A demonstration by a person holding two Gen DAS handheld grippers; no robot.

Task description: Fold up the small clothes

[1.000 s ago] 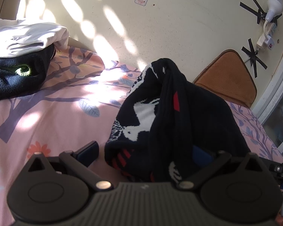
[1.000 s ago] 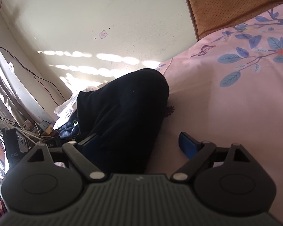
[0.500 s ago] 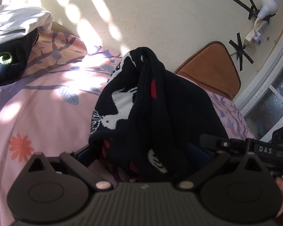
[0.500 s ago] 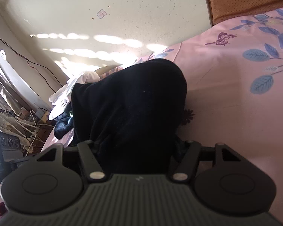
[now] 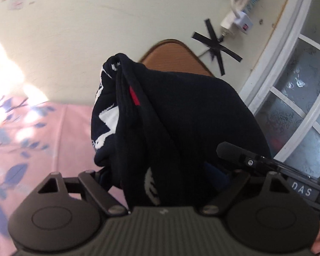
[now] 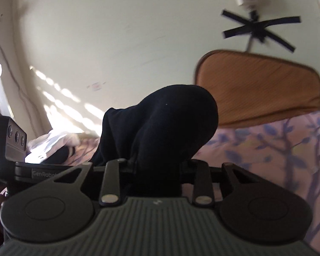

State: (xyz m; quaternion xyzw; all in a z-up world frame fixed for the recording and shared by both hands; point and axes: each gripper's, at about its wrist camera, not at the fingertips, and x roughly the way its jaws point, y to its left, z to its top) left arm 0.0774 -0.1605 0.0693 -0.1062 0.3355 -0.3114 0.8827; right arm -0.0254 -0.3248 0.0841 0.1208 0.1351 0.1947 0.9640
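A dark navy knit garment with white and red pattern hangs bunched, lifted off the pink bed. My left gripper has the cloth between its fingers, which are mostly hidden by it; how far it is closed does not show. My right gripper is shut on the same garment, which drapes over and hides its fingertips. The right gripper also shows at the right edge of the left wrist view, close beside the left one.
The pink floral bedsheet lies below. A brown headboard cushion leans on the cream wall. A pile of white and dark clothes lies at the far left. A window is at the right.
My right gripper closed on the dark garment. Both grippers lifted it up off the bed and came close together, tilting toward the wall.
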